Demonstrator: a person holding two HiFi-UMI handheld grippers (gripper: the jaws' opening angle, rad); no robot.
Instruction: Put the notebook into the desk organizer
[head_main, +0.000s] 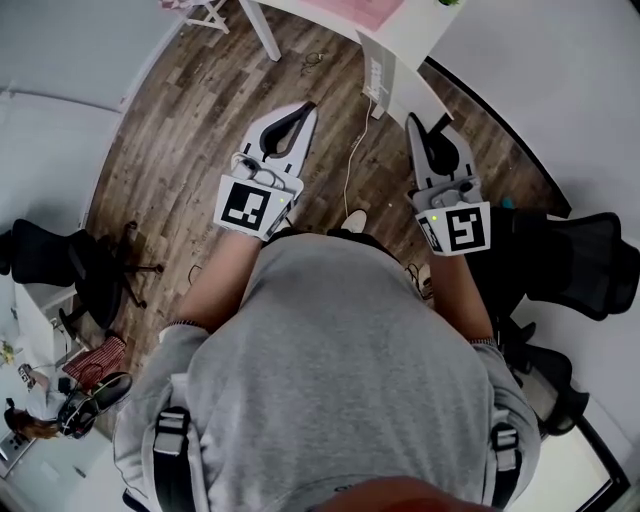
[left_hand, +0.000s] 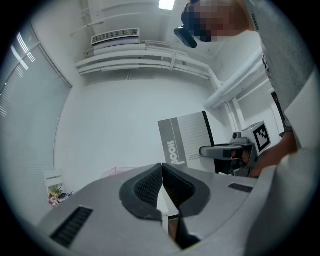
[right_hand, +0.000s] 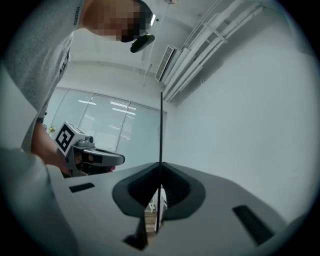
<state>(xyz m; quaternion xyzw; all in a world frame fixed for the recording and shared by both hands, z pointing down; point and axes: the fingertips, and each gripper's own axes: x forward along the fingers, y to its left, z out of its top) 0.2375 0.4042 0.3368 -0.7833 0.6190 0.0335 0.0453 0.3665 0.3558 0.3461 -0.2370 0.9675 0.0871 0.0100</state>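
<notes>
1. Likely light and fairly stiff, the notebook stands upright at centre-right of the frame, its bottom edge pinched by the right claw.
2. Left claw is pressed together, empty.
3. It is best held near the spine.

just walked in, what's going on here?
A person stands over a wood floor with a gripper in each hand. The right gripper is shut on the notebook, clamping it at one edge and holding it in the air out front. The left gripper is shut with nothing in it, held alongside. No organizer can be made out in any view, so the notebook is not yet put away.
</notes>
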